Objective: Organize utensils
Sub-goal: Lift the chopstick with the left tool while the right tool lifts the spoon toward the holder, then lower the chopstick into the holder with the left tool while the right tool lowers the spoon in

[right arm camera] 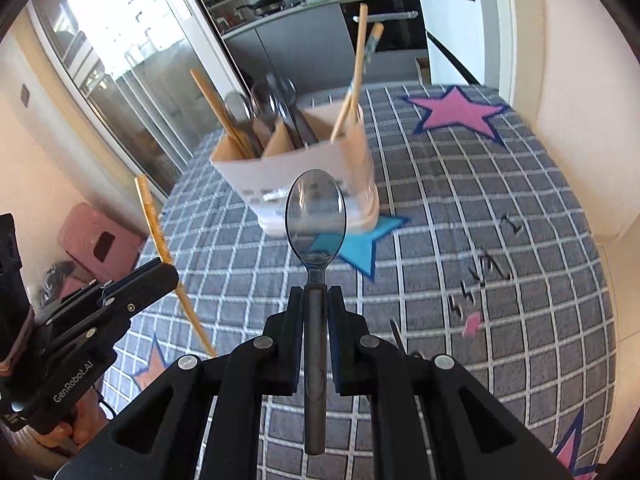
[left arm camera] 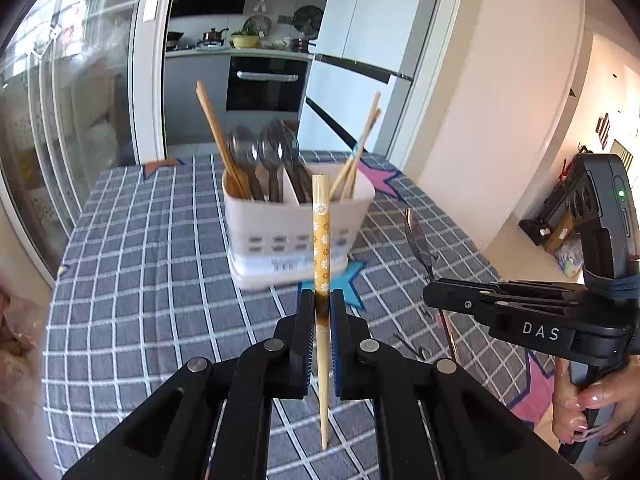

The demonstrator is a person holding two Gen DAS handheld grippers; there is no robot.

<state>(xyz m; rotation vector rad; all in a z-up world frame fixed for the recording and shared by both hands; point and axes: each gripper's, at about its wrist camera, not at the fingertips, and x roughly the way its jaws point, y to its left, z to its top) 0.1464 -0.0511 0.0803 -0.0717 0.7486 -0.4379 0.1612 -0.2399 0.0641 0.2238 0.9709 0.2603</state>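
A white utensil caddy (left arm camera: pixel 298 222) (right arm camera: pixel 320 168) stands on the checked tablecloth, holding several spoons and chopsticks in divided compartments. My left gripper (left arm camera: pixel 321 300) is shut on a wooden chopstick (left arm camera: pixel 321 240) with a flower pattern, held upright in front of the caddy. The same chopstick (right arm camera: pixel 154 220) and left gripper (right arm camera: pixel 160 276) show at the left of the right wrist view. My right gripper (right arm camera: pixel 316 292) is shut on the handle of a clear grey spoon (right arm camera: pixel 315 216), bowl upward, short of the caddy. That spoon (left arm camera: pixel 418 240) and the right gripper (left arm camera: pixel 432 292) show at the right of the left wrist view.
The grey checked tablecloth (left arm camera: pixel 160 280) with pink and blue stars covers the table. A person's hand (left arm camera: pixel 588 404) grips the right tool's handle. A glass sliding door (left arm camera: pixel 60 120) lies left, a kitchen counter (left arm camera: pixel 240 52) behind, and a pink stool (right arm camera: pixel 96 236) beside the table.
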